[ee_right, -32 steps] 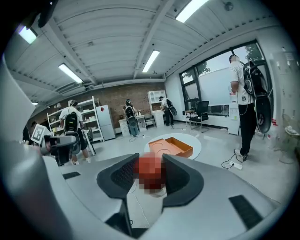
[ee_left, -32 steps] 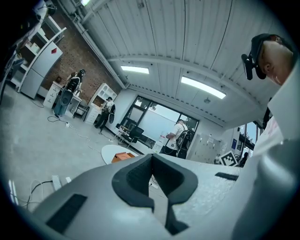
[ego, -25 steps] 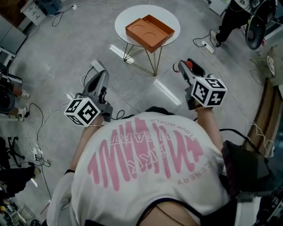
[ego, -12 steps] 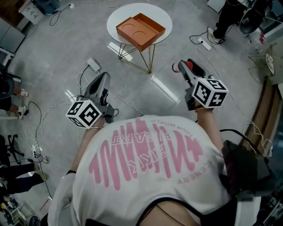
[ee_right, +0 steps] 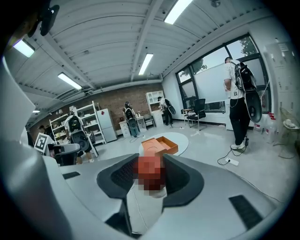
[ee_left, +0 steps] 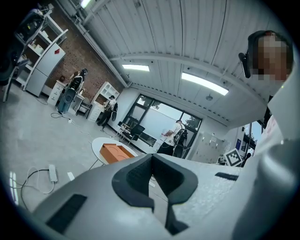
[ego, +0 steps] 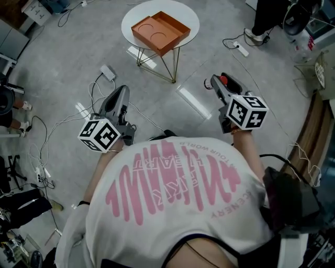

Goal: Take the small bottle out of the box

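Evidently the lifting-out step is behind the person: the right gripper [ee_right: 151, 164] is pinching the small bottle [ego: 224, 79], reddish top up, between its pads, well apart from the orange box [ego: 159, 32], which is lying open on the round white tabletop [ego: 186, 15] with both round recesses showing bare. The left gripper [ego: 120, 92] is hanging level with its jaws pressed together on nothing. By my reading, the task is nearing its end, and the next move is calling only for a steady pinch while the bottle is being carried or set down upright. Bare floor [ego: 68, 52] is offering wide room between the person and the table, though a power strip [ego: 108, 72] with loose cables is lying ahead on the left, and thin wire legs [ego: 157, 63] are splaying under the tabletop's edge.
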`<state>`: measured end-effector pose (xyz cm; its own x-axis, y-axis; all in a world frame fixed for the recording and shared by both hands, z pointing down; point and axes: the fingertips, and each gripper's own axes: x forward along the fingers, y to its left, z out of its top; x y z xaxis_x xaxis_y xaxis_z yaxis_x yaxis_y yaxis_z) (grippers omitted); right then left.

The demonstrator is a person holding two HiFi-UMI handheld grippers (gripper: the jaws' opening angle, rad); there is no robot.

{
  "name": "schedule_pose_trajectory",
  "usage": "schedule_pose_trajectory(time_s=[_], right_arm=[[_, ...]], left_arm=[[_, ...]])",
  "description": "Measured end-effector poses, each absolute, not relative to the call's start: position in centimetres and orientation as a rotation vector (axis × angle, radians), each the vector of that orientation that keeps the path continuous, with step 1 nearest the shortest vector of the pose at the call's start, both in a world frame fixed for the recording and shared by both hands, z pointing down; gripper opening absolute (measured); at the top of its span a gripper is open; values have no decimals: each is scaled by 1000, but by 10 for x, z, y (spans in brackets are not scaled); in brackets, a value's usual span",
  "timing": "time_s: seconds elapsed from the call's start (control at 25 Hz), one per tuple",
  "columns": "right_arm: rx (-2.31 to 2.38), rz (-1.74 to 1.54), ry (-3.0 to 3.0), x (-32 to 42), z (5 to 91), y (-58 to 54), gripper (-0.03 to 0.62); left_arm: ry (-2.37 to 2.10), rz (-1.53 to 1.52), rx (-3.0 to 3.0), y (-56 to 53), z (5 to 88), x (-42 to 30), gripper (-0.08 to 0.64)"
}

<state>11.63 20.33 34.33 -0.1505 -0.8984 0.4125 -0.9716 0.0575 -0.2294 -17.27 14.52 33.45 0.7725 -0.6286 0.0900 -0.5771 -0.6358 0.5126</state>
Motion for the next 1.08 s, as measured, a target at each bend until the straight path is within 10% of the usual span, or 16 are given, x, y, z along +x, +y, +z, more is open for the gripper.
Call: schedule_pose_trajectory(time_s=[1.08], right_arm=[[1911,703,-2142,116,355,220,153]], left_arm=[[-895,-100,2437,161,341,-169,8]])
